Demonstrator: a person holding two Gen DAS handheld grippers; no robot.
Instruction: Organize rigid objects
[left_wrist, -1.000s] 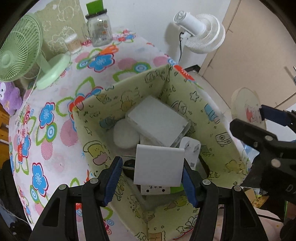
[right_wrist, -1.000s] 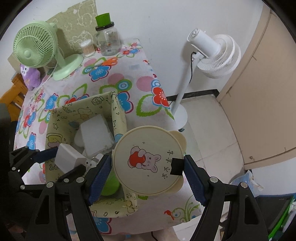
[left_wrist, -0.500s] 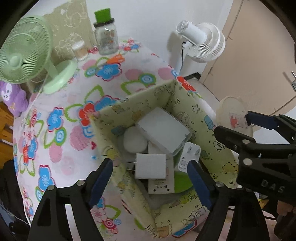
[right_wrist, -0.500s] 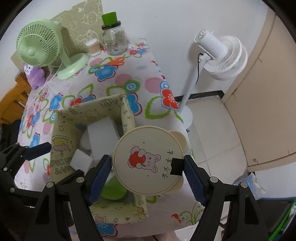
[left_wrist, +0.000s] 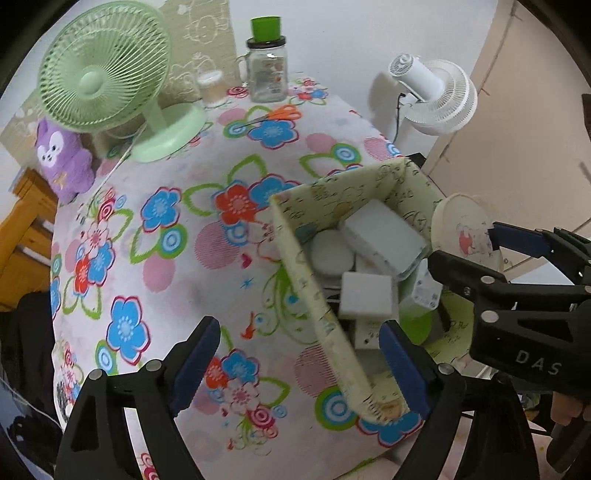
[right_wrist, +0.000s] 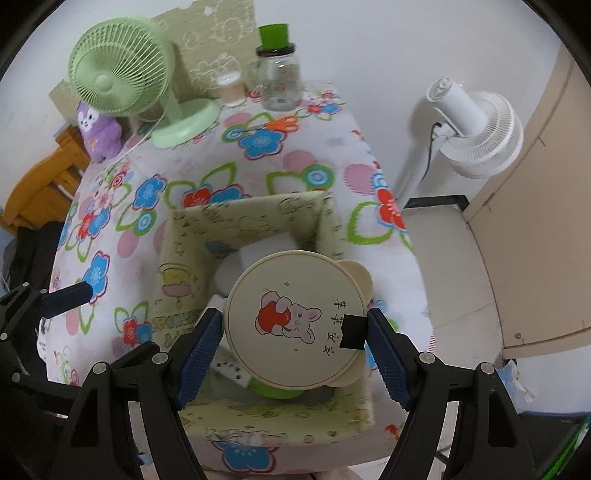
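A pale green cartoon-print storage box (left_wrist: 310, 280) stands at the table's right front corner, and shows in the right wrist view (right_wrist: 184, 258) too. In it lie a white charger cube (left_wrist: 365, 295), a white rectangular case (left_wrist: 384, 236), a white round disc (left_wrist: 330, 253) and other white pieces. My left gripper (left_wrist: 299, 365) is open and empty, above the box's near left wall. My right gripper (right_wrist: 295, 347) is shut on a cream round mirror with a rabbit picture (right_wrist: 295, 319), held over the box's right side; the mirror (left_wrist: 467, 232) also shows in the left wrist view.
On the flowered tablecloth (left_wrist: 166, 258) stand a green desk fan (left_wrist: 107, 81), a purple plush toy (left_wrist: 62, 158), a glass jar with a green lid (left_wrist: 266, 62) and orange scissors (left_wrist: 273, 112). A white floor fan (right_wrist: 476, 125) stands off the table's right edge.
My left gripper opened, dropped the white charger cube into the box, then drew back and to the left. My right gripper has kept hold of the mirror and moved over the box.
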